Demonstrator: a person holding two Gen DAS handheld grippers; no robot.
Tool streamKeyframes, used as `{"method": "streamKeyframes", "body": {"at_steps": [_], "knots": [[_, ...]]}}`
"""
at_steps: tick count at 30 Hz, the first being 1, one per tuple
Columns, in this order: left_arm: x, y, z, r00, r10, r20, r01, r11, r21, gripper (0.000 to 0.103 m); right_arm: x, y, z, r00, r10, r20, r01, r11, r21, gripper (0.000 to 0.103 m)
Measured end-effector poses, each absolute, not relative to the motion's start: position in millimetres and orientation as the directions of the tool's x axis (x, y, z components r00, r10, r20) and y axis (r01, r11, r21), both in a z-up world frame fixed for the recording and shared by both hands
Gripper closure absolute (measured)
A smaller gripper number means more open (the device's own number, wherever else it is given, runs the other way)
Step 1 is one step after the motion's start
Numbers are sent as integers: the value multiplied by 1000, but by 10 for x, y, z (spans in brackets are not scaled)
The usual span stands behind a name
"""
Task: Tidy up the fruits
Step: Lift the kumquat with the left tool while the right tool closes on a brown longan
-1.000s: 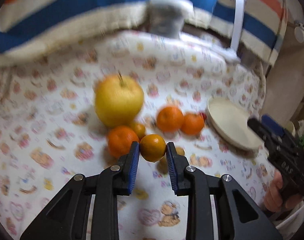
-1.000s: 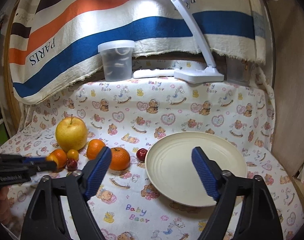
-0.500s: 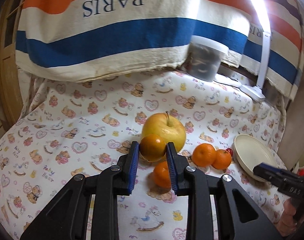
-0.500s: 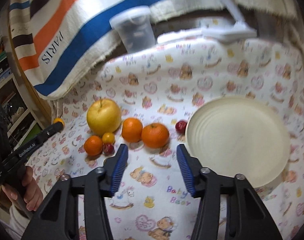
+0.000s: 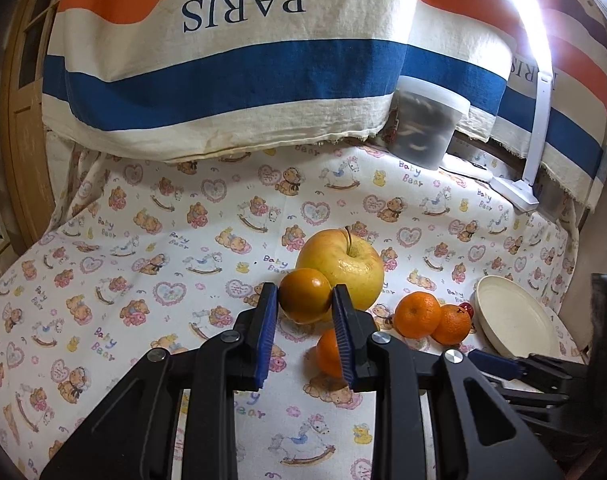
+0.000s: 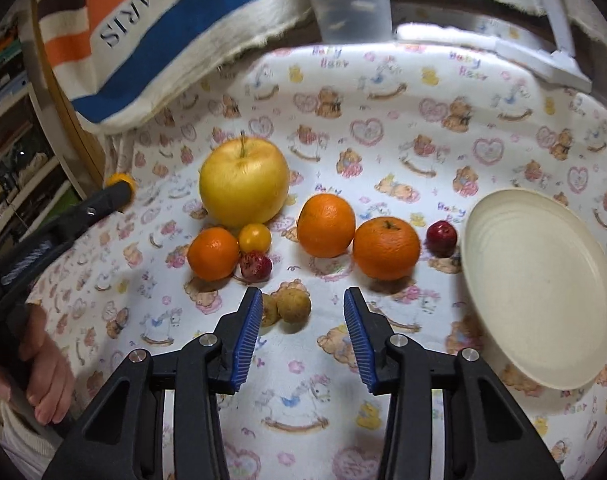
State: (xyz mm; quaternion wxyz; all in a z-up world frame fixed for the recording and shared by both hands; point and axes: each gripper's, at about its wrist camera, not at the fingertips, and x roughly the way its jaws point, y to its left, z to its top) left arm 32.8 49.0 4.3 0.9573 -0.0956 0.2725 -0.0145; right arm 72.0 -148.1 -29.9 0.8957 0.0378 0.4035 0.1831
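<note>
While left tool (image 5: 305,312) clamps orange (image 5: 304,295), apple (image 5: 345,270) stem-up

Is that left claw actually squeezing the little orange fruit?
Touching: in the left wrist view, both blue pads of the left gripper press the small orange fruit, held above the cloth.

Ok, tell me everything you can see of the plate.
The plate is round, cream, matte, plastic-looking, with faint concentric rings and a shallow raised rim. It is empty and lies flat on the printed cloth, right of the fruit row. A small red fruit sits by its left rim; contact is unclear. Neither gripper touches it.
</note>
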Motion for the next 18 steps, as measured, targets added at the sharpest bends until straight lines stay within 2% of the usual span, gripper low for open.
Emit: {"method": "streamKeyframes", "body": {"at_steps": [4, 18], "knots": [[321, 482, 55, 850, -84, -520, -23, 980, -197, 77, 852, -1467, -428, 547, 377, -747, -270, 925, 269, 65], [320, 483, 59, 849, -77, -522, -35, 979, -201, 76, 977, -1362, -460, 538, 348, -768, -271, 934, 234, 66]]}}
